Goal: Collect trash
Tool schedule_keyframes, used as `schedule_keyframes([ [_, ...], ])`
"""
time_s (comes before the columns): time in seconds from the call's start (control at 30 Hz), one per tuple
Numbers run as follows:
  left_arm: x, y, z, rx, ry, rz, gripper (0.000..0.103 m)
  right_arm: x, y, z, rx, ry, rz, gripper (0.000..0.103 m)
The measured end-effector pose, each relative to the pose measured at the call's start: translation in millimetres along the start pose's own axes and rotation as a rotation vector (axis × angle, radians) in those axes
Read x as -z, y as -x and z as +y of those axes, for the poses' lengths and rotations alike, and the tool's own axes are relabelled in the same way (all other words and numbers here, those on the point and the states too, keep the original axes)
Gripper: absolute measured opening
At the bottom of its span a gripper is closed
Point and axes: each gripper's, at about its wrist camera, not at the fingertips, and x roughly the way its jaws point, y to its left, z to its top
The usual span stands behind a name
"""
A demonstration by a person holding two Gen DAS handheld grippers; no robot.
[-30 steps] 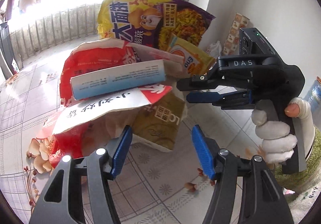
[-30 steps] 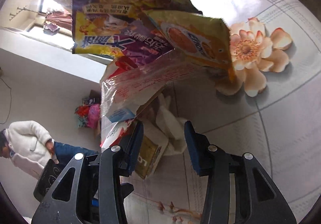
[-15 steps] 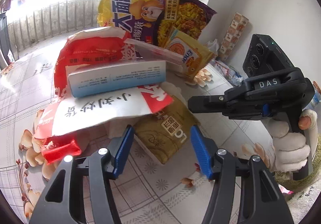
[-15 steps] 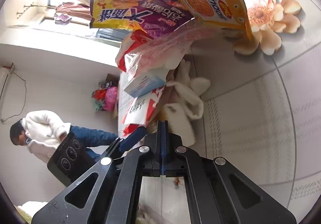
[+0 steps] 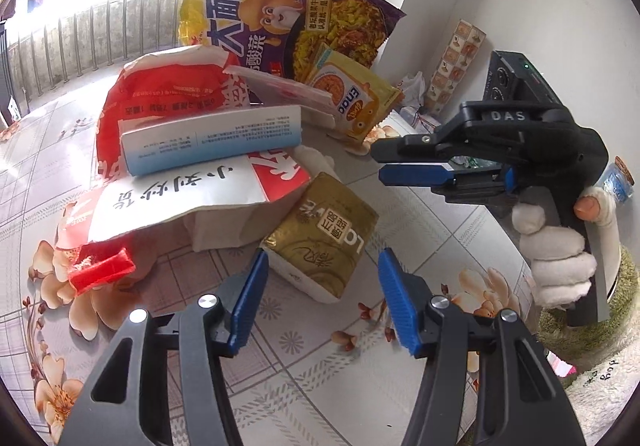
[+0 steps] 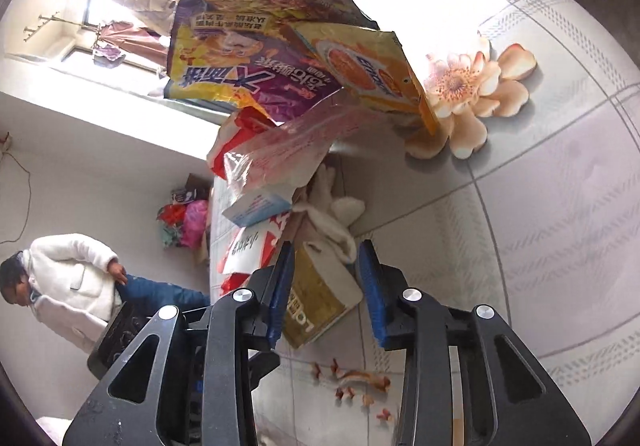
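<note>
Trash pile (image 5: 208,150) sits heaped on the floral table (image 5: 304,358). Your left gripper (image 5: 320,298) and right gripper (image 6: 326,286) both gape, empty, flanking the gold pack (image 5: 324,234). Closing together risks collision and toppling wrappers.

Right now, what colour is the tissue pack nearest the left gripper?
Gold wrapper with white ends: the tissue pack, clearest in the left wrist view.

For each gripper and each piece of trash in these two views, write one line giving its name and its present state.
left gripper: open, empty, fingers flanking the gold packet.
right gripper: open, empty.
gold packet: lying on the floor, ungrasped.
blue-white box: lying on the red-white bag.
red-white bag: crumpled, flat.
purple noodle bag: propped upright.
yellow snack packet: leaning, opened.
</note>
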Motion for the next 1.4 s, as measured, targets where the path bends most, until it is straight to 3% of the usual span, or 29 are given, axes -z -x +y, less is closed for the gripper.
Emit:
schedule_keyframes([
  [0.3,-7.7,-11.3,4.1,-0.014,-0.005,0.018,0.055,-24.5,-58.2,12.5,0.078,0.084,0.055,0.036],
  [0.33,-7.3,-12.5,5.1,-0.012,-0.005,0.021,0.055,-24.5,-61.3,15.8,0.089,0.102,0.056,0.034],
  [0.4,-6.5,-14.4,5.0,-0.010,-0.004,0.025,0.055,-22.5,-67.2,21.3,0.121,0.130,0.076,0.009],
  [0.57,-5.1,-13.7,5.1,0.003,-0.004,0.040,0.055,-13.8,-65.7,17.5,0.107,0.111,0.089,0.003],
  [0.9,3.6,-7.3,-22.3,0.079,-0.069,0.077,0.055,32.9,-8.5,-11.5,0.097,-0.025,0.029,0.003],
  [1.23,-0.7,-13.9,-43.4,0.103,-0.118,0.077,0.055,82.6,77.1,-53.5,0.255,-0.194,-0.190,0.004],
  [1.37,-2.7,-12.6,-44.7,0.103,-0.125,0.088,0.061,100.9,87.7,-56.3,0.239,-0.198,-0.155,0.013],
  [1.4,-1.2,-10.6,-45.4,0.101,-0.126,0.094,0.062,106.7,90.5,-56.8,0.252,-0.183,-0.141,0.023],
])
